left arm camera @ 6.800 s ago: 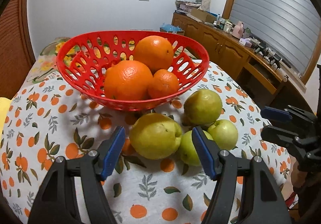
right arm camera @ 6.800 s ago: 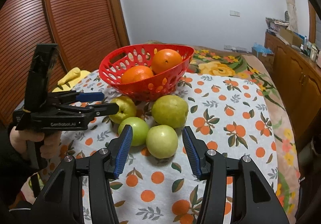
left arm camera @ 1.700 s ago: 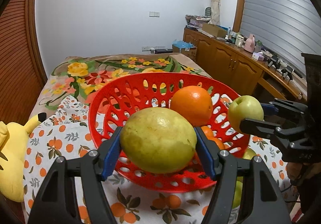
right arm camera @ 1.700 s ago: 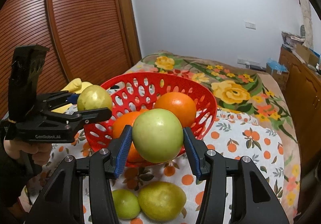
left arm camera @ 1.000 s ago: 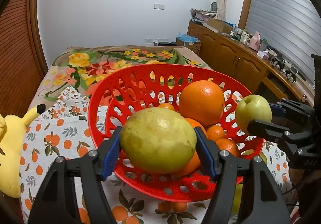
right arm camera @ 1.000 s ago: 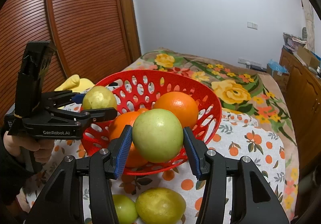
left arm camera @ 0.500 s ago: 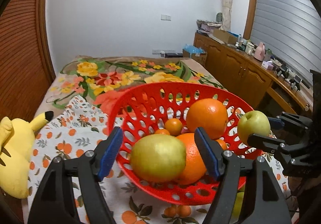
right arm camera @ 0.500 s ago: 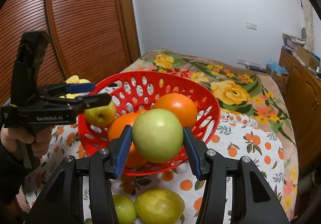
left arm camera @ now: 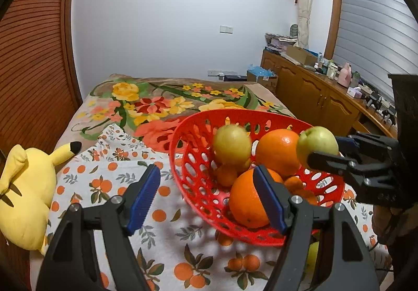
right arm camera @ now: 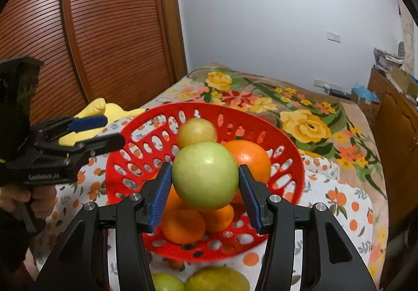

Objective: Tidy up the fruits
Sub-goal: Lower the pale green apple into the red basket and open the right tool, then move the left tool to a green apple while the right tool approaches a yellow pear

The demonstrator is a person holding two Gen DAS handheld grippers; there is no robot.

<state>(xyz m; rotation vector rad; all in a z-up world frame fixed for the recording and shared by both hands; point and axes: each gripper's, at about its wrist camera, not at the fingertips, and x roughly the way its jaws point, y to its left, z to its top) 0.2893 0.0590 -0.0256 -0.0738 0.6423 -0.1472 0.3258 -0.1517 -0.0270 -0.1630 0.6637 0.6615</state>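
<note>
- Green apple (right arm camera: 205, 175) sits clamped between my right gripper (right arm camera: 205, 193) pads, above the red basket (right arm camera: 292, 160).
- Left gripper (left arm camera: 206, 199) gapes empty; its pear (left arm camera: 231, 144) lies in the basket.
- Next, I judge: lower the apple, release.

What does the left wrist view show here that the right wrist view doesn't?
Only the left wrist view shows the left claw head-on, open with nothing between its pads, and the whole yellow plush toy.

Only the right wrist view shows two more green fruits on the cloth in front of the basket.

Both show the red basket of oranges with a yellow-green pear in it, and the right claw shut on a green apple.
</note>
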